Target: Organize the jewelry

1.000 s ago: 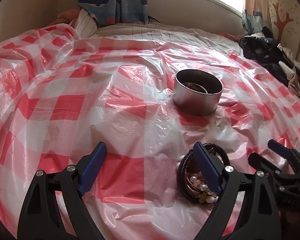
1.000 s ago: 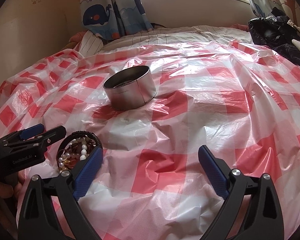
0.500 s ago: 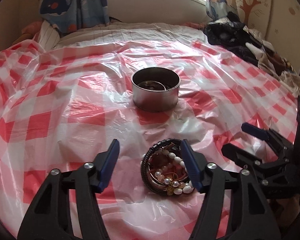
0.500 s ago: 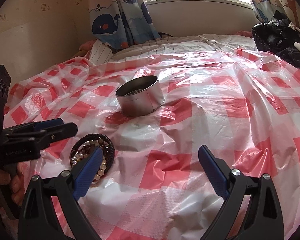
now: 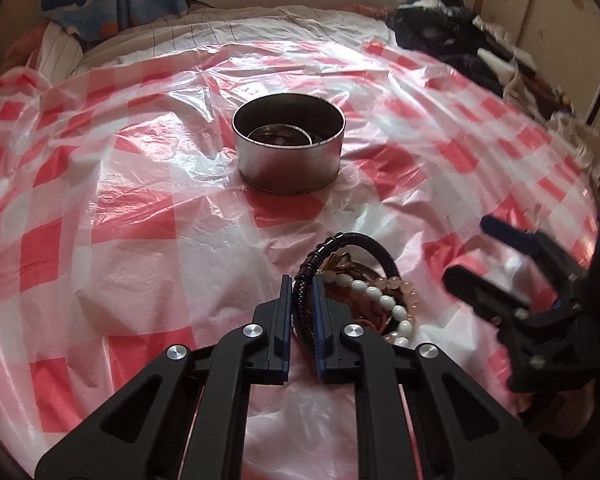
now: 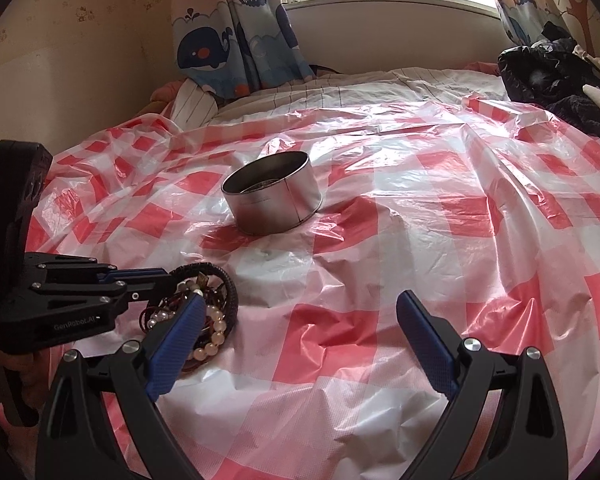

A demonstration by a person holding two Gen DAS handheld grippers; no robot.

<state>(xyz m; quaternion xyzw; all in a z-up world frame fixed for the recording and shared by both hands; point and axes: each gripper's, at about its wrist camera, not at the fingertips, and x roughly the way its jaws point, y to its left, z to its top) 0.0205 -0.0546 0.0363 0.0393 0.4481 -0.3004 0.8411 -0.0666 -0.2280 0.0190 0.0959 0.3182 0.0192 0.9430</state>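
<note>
A pile of jewelry lies on the red-checked plastic sheet (image 5: 140, 240): a black bead bracelet (image 5: 328, 246), a white pearl strand (image 5: 384, 300) and pink beads (image 5: 410, 292). My left gripper (image 5: 301, 280) is closing its jaws, and the near arc of the black bracelet stands between the blue pads, which touch it on both sides. In the right wrist view, the left gripper (image 6: 168, 276) reaches into the pile (image 6: 216, 328) from the left. My right gripper (image 6: 300, 300) stands open just right of the pile, holding nothing. A round metal tin (image 5: 288, 160) with jewelry inside sits beyond.
The sheet covers a bed and is wrinkled. Dark clothes (image 6: 548, 76) are heaped at the far right. A whale-print curtain (image 6: 228, 52) and striped bedding (image 6: 324, 96) lie at the back under the window. A hand holds the left gripper's handle at the lower left.
The left gripper swung right over the jewelry pile and its jaws went from wide open to closed around the black bracelet. The right gripper stayed put and open.
</note>
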